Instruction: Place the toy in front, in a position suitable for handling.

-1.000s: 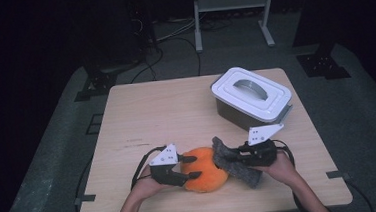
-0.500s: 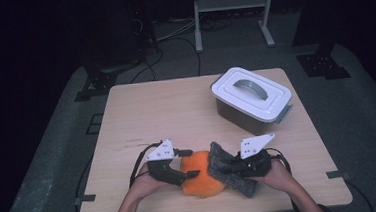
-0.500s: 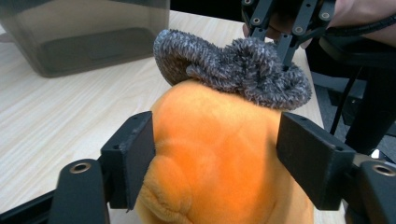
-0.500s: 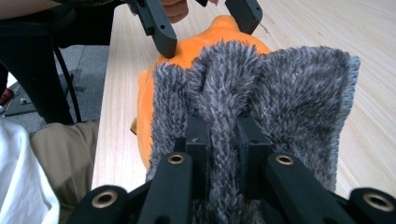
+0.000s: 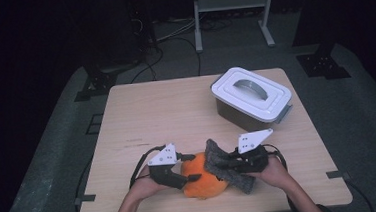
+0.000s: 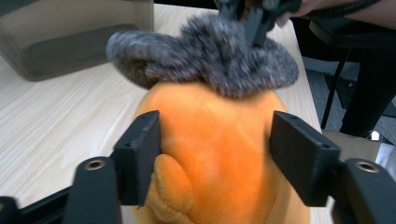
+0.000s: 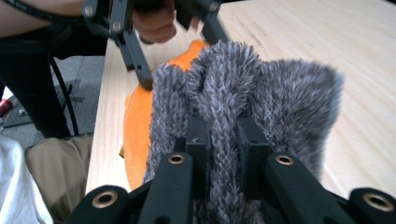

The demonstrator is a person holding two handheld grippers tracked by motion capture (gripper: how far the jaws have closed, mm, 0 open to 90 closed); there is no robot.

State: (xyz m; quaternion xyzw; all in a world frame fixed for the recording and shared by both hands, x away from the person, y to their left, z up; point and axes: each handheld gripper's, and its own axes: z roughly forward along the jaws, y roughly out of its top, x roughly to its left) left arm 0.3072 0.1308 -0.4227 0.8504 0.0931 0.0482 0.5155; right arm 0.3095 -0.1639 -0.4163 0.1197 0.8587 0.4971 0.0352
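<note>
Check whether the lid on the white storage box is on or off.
On. The white lid with its grey handle sits flat over the storage box, covering its whole top, at the table's far right.

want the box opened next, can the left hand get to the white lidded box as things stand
Probably yes. The bare table lies open between the left tongs and the box, but their open jaws straddle the orange toy and must back off first.

Left hand-held gripper (image 6: 215, 163) jaws apart, just closing slightly; right hand-held gripper (image 7: 219, 140) clamped.
</note>
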